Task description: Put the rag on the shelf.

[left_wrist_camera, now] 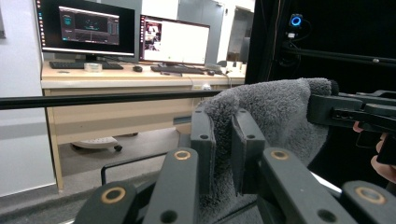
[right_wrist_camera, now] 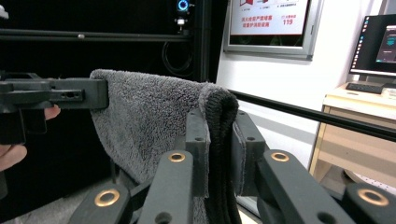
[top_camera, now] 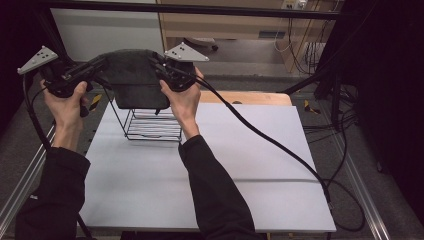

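A dark grey towel hangs stretched between my two grippers, held up above a black wire rack that stands on the white table. My left gripper is shut on the towel's left top edge, and the cloth is pinched between its jaws. My right gripper is shut on the right top edge, where a folded thick hem sits between the jaws. In the left gripper view, the other gripper grips the far corner. The towel's lower edge hangs just over the rack's top.
A black cable trails from the right gripper across the table to its right edge. A wooden board lies behind the table. A black frame bar crosses the back. Desks with monitors stand beyond.
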`<state>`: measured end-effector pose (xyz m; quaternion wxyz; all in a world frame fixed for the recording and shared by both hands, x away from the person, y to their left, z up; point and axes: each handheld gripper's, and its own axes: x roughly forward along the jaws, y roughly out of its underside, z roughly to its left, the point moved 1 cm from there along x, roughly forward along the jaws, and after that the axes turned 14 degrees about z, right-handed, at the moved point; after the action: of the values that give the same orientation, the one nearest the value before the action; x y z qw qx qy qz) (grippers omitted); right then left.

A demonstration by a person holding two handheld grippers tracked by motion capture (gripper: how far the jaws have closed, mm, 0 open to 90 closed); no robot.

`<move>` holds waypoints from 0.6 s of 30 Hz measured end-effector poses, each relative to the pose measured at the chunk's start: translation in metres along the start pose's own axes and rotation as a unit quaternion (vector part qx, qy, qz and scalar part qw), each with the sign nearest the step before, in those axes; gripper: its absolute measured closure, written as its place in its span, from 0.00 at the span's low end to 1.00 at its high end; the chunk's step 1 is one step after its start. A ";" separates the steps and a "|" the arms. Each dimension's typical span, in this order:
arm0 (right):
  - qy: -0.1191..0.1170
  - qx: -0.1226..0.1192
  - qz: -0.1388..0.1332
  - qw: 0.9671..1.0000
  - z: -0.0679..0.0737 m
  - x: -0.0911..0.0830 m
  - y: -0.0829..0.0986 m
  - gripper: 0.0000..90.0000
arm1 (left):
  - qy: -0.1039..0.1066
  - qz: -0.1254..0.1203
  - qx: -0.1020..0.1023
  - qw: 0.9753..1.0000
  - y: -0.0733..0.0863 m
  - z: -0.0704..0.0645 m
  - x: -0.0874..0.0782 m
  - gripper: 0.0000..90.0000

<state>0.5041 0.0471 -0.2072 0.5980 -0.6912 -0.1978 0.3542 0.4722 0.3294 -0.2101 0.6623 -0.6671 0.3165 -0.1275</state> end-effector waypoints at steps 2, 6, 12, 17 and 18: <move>-0.009 0.001 0.004 1.000 0.001 -0.004 0.002 0.89 | 0.004 0.002 0.000 1.000 0.002 -0.001 -0.002 0.90; -0.015 -0.002 0.016 1.000 0.003 -0.005 0.005 0.89 | 0.003 0.016 0.001 1.000 0.006 -0.002 -0.003 0.90; -0.030 -0.008 0.026 0.999 0.005 -0.010 0.011 0.89 | 0.008 0.024 0.003 1.000 0.013 -0.005 -0.007 0.89; -0.043 -0.016 0.041 0.998 0.009 -0.014 0.014 0.88 | 0.009 0.044 0.001 0.999 0.018 -0.007 -0.012 0.89; -0.043 -0.016 0.041 0.998 0.009 -0.014 0.014 0.88 | 0.011 0.047 -0.001 0.999 0.020 -0.007 -0.013 0.89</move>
<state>0.4857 0.0406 -0.2178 0.5627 -0.6925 -0.2009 0.4043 0.4526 0.3328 -0.2254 0.6635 -0.6508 0.3544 -0.1033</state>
